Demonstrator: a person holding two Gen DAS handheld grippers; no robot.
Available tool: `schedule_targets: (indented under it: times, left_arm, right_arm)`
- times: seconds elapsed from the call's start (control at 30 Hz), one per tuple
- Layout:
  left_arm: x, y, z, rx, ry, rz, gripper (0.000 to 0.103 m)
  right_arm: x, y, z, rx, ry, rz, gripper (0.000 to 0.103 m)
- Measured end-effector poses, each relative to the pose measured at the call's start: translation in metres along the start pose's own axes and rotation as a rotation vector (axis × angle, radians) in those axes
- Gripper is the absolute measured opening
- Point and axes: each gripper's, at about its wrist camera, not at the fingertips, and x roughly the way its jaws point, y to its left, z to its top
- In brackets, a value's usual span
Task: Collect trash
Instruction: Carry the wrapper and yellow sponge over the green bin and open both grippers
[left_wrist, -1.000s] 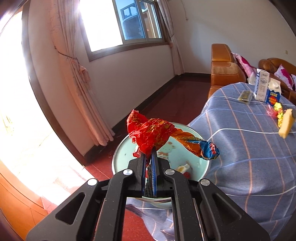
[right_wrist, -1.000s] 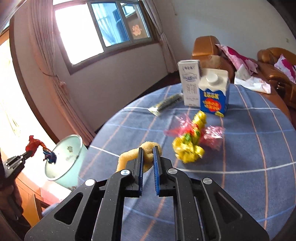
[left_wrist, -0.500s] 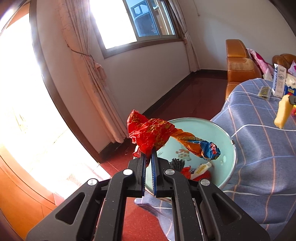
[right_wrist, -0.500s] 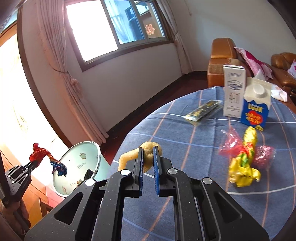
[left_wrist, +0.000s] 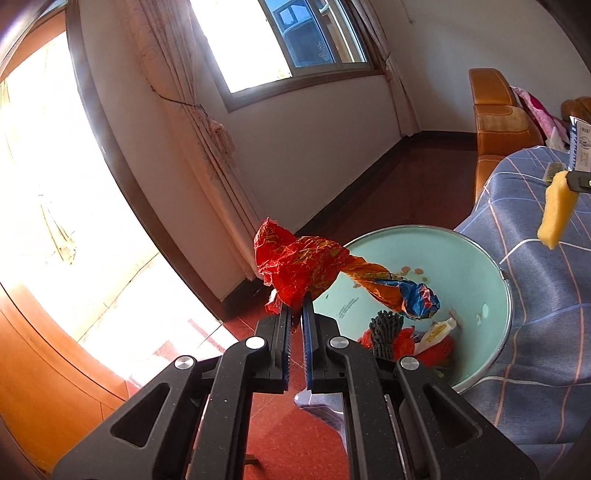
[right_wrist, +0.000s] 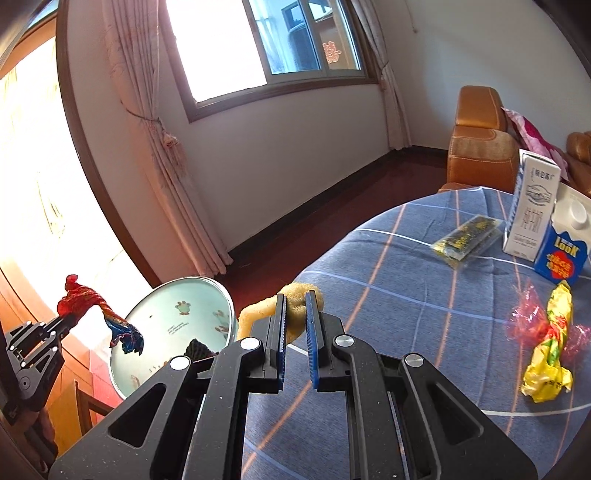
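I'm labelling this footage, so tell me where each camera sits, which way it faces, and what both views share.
Left wrist: on the left gripper, looking down its fingers at the red snack wrapper they pinch, over the pale green trash bin.
Right wrist: on the right gripper, facing the blue checked tablecloth; its fingers squeeze a yellow sponge.
Shared: wrapper, bin, sponge, tablecloth, white carton.

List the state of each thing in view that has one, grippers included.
left gripper: shut on the red wrapper, held over the bin.
right gripper: shut on the yellow sponge, above the table edge.
bin: open, trash inside.
white carton: upright.
blue carton: upright, capped.
yellow wrapper: crumpled, lying on the tablecloth.
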Motion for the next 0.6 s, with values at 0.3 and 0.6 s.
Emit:
schedule_targets:
  times: [0.3, 0.6]
  left_arm:
    - [0.006, 0.002, 0.000, -0.005, 0.009, 0.006, 0.005]
    - [0.008, 0.003, 0.000, -0.004, 0.010, 0.006, 0.005]
  right_arm:
    - [0.014, 0.028, 0.000, -0.075, 0.009, -0.002, 0.011]
    - [0.027, 0.052, 0.000, -0.146, 0.016, -0.003, 0.010]
